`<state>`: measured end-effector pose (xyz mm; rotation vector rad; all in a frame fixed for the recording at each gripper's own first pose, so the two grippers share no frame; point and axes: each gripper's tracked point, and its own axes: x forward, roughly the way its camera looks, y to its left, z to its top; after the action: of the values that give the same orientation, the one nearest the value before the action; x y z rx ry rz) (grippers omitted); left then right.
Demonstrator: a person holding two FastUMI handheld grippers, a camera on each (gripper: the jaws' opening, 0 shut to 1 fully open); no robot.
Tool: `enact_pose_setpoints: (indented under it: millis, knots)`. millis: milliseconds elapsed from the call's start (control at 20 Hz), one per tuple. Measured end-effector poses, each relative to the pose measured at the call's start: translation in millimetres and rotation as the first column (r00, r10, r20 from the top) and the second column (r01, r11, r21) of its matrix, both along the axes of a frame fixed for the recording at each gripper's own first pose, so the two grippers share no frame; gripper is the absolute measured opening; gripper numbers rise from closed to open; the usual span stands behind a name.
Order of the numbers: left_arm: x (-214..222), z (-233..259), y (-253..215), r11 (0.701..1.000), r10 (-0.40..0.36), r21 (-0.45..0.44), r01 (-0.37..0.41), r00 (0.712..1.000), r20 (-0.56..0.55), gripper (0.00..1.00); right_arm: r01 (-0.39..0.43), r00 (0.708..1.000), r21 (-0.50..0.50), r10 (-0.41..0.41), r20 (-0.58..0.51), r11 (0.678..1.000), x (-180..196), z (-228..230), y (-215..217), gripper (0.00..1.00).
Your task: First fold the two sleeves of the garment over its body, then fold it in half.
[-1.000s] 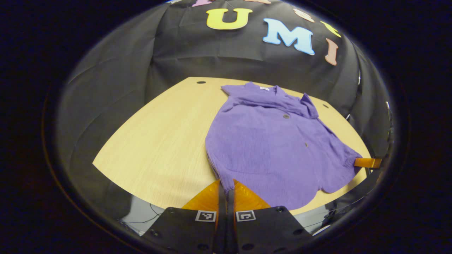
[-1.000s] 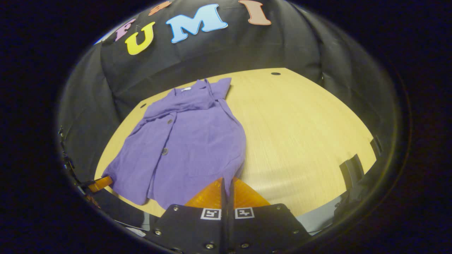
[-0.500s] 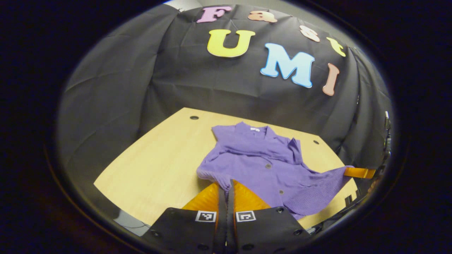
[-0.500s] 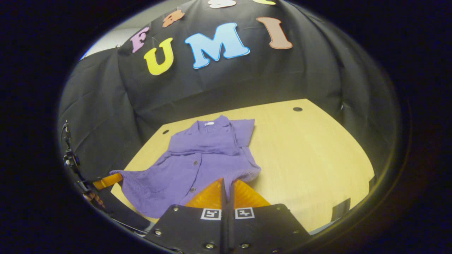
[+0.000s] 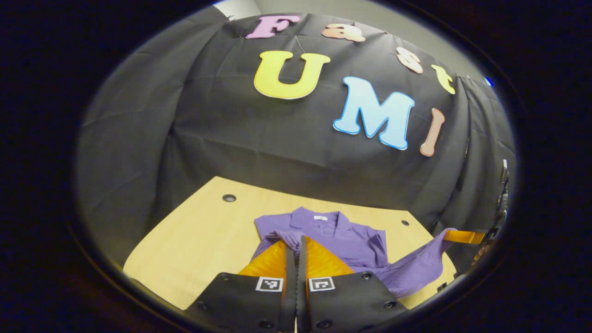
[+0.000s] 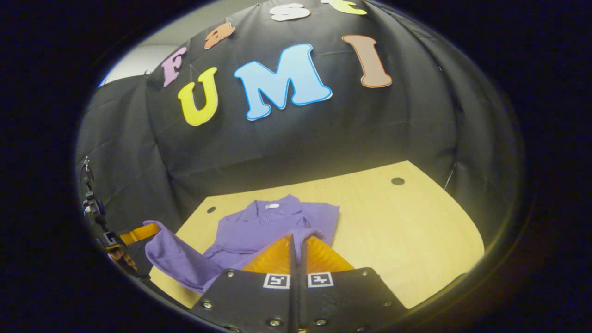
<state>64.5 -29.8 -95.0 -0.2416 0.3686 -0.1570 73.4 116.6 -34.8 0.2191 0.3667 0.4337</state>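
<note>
A purple button-up garment [image 5: 344,236] lies on the wooden table [image 5: 199,236], collar toward the booth wall, sleeves folded in. My left gripper [image 5: 296,238] is shut on one corner of its bottom hem, held up over the body near the collar. In the right gripper view, my right gripper [image 6: 296,236] is shut on the other hem corner of the garment [image 6: 268,222]. The lifted hem sags between the two grippers. The right gripper [image 5: 464,237] shows at the far right of the left gripper view, the left gripper [image 6: 138,233] at the far left of the right gripper view.
The black booth wall rises directly behind the table's far edge. Small round holes [image 5: 228,198] [image 6: 397,181] mark the tabletop's far corners. Bare wood [image 6: 407,231] stretches to the right of the garment in the right gripper view.
Both grippers have lifted the bottom hem off the table and carried it forward toward the collar. The garment's lower half now hangs raised between them.
</note>
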Motion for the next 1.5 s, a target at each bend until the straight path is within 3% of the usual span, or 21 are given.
enact_pose_setpoints:
  millis: [200,450,900,1250,1500]
  knots:
    - [76.5,2.5,4.9,1.000,-0.024,-0.002,0.024,1.000,0.007,0.05,0.037,0.999,0.011,-0.037,-0.015,0.999,63.0,10.1,15.0,0.00]
    - [159.6,-27.6,5.9,0.998,-0.056,0.003,0.057,0.998,-0.033,0.05,0.101,0.992,0.003,-0.100,-0.079,0.995,132.4,-6.0,29.2,0.00]
    - [272.5,-91.0,-9.2,0.993,-0.105,0.055,0.109,0.993,-0.061,0.06,0.154,0.978,-0.076,-0.163,-0.131,0.985,218.2,-44.1,45.6,0.00]
    - [317.2,-160.4,1.2,0.991,-0.078,0.099,0.091,0.989,-0.129,0.06,0.203,0.946,-0.128,-0.228,-0.230,0.971,271.7,-98.9,41.6,0.00]
    - [331.9,-174.4,-0.9,0.990,-0.074,0.113,0.086,0.991,-0.110,0.06,0.234,0.932,-0.113,-0.256,-0.258,0.966,297.1,-119.3,43.0,0.00]
